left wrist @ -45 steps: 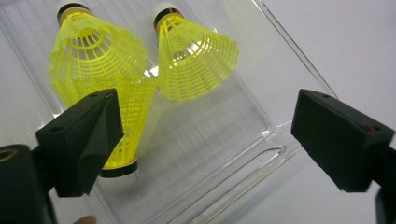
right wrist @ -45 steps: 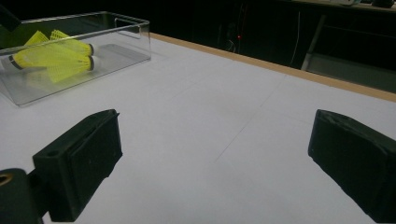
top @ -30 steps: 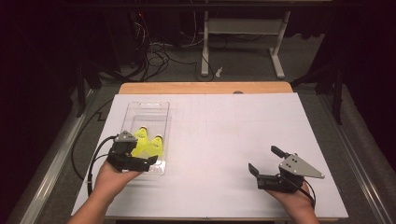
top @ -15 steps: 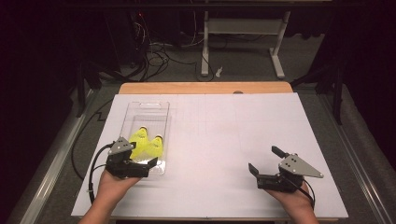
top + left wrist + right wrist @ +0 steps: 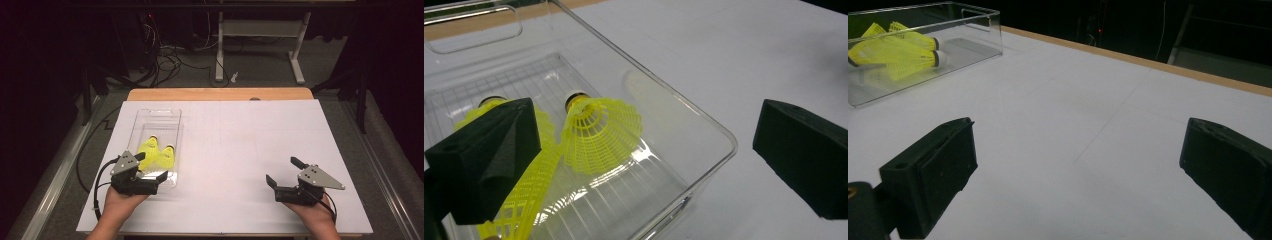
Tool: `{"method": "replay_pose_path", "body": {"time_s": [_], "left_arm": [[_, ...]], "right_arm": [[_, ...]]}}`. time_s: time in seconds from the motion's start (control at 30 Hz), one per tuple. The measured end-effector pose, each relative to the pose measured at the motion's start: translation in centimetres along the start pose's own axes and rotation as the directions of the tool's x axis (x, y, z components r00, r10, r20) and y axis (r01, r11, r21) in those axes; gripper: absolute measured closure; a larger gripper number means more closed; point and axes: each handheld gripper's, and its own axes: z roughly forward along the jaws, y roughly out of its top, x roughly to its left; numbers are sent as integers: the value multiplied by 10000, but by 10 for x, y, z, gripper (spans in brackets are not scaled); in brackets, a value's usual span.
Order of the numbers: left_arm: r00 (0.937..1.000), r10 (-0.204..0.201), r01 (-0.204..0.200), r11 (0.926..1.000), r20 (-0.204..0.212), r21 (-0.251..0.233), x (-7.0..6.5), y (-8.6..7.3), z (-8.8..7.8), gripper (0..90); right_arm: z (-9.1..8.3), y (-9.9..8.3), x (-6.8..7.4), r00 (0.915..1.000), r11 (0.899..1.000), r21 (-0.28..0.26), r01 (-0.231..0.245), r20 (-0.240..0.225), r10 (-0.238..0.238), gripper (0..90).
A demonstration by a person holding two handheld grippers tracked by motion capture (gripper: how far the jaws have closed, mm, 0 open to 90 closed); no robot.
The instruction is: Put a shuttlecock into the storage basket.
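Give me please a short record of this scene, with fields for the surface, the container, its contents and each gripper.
surface: white table
container: clear plastic bin on the table's left part, open at the top
contents: two yellow shuttlecocks lying side by side in the bin
left gripper: jaws open, at the bin's near end, one jaw over the bin and one outside its wall, holding nothing
right gripper: jaws open, low over bare table at the right, holding nothing
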Motion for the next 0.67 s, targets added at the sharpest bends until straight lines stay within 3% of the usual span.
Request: {"method": "replay_pose_path", "body": {"time_s": [0.3,0.67], "left_arm": [[9993,195,-169,9966,324,-801,-4,-3,-9,4],[9995,228,-210,9969,218,-762,-5,-4,-11,4]], "right_arm": [[-2,0,-3,9998,9998,-89,-190,110,191,22],[-4,1,-5,9998,9997,-210,-149,122,152,22]]}}
